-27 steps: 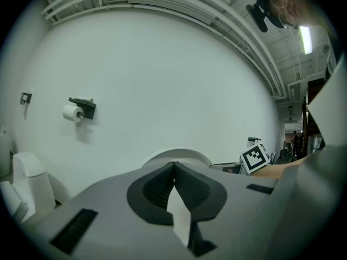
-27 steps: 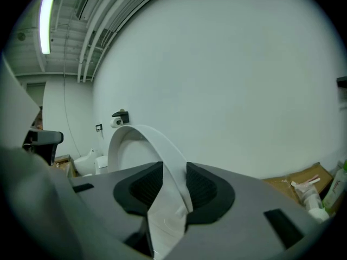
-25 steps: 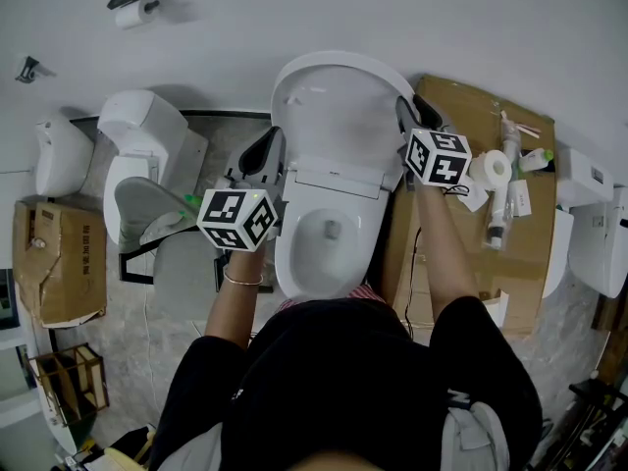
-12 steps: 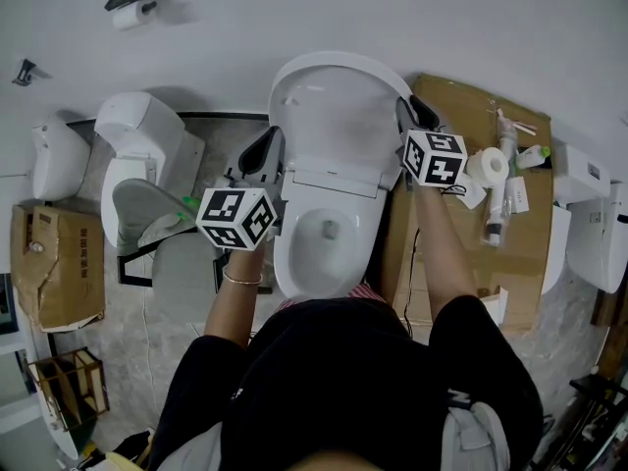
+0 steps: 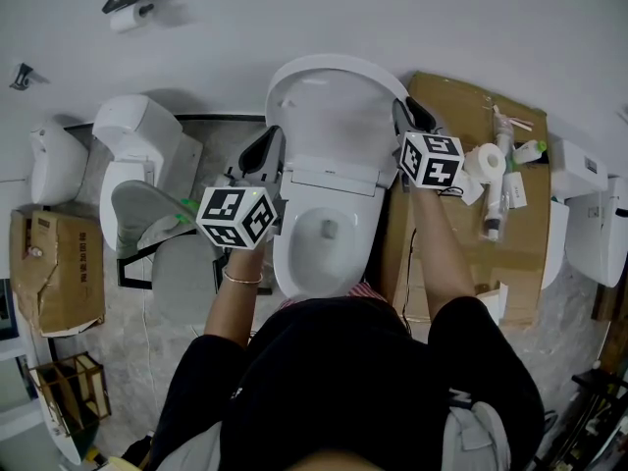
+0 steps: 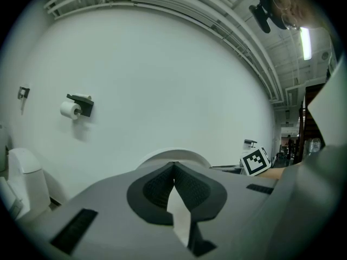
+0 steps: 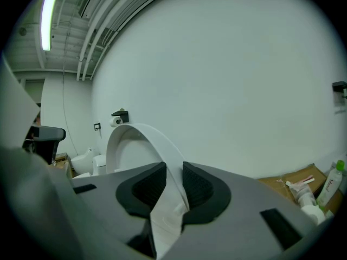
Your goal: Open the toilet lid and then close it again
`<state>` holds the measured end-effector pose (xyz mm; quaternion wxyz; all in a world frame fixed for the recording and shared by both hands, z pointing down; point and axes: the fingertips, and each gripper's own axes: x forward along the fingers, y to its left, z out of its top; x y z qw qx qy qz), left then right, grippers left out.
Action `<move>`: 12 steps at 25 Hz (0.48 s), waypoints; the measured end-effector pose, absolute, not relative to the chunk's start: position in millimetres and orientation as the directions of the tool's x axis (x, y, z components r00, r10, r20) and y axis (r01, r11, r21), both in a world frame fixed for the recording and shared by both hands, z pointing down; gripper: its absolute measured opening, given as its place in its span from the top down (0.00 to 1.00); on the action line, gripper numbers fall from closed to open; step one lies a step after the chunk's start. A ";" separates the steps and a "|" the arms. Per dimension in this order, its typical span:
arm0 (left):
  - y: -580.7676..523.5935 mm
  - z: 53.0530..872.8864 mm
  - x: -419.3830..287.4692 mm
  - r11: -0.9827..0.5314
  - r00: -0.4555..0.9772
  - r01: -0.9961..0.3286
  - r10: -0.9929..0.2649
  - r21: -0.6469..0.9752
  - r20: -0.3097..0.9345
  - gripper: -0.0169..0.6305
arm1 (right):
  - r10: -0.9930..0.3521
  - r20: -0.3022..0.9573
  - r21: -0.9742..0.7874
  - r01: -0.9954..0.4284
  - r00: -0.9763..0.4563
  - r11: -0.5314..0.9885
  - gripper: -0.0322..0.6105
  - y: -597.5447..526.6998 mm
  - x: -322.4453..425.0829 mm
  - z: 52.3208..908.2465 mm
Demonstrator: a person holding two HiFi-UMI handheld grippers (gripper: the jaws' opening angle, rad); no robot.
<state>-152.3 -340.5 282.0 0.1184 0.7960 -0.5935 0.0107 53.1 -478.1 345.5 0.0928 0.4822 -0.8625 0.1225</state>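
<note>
Head view: the toilet lid [image 5: 329, 116] stands upright near the wall, the bowl [image 5: 329, 229] open. Opening looks done to us; closing is left.

Left gripper view: the left claw [image 6: 174, 169] pinches a white sliver, seemingly the lid's edge.

Right gripper view: the right claw [image 7: 173, 183] clamps the lid's rim.

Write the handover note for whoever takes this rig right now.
Left gripper: jaws pinched on the left edge of the toilet lid, a white sliver of it showing between them.
Right gripper: jaws clamped on the lid's right edge, which runs up between them.
Lid: raised, near the wall; bowl uncovered.
Done: opening.
Left: swing the lid down onto the bowl with both grippers, then release.
</note>
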 end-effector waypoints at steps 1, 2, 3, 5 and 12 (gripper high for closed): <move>-340.3 281.5 -151.8 -0.269 0.296 -0.947 -0.942 0.174 0.157 0.97 | -0.809 0.278 -0.122 -0.855 -0.518 0.505 0.79 -477.3 53.2 345.3; -340.2 281.1 -151.1 -0.271 0.298 -0.947 -0.942 0.173 0.157 0.97 | -0.809 0.278 -0.122 -0.855 -0.517 0.505 0.79 -476.4 53.3 345.1; -340.1 280.8 -150.3 -0.273 0.300 -0.946 -0.941 0.172 0.157 0.97 | -0.809 0.279 -0.121 -0.855 -0.517 0.504 0.79 -475.4 53.5 344.9; -339.7 280.8 -148.7 -0.278 0.305 -0.945 -0.939 0.172 0.158 0.97 | -0.809 0.280 -0.118 -0.855 -0.516 0.505 0.79 -473.2 53.7 344.7; -338.1 281.1 -144.7 -0.290 0.317 -0.942 -0.935 0.172 0.157 0.97 | -0.808 0.275 -0.110 -0.852 -0.521 0.512 0.79 -463.3 53.5 343.8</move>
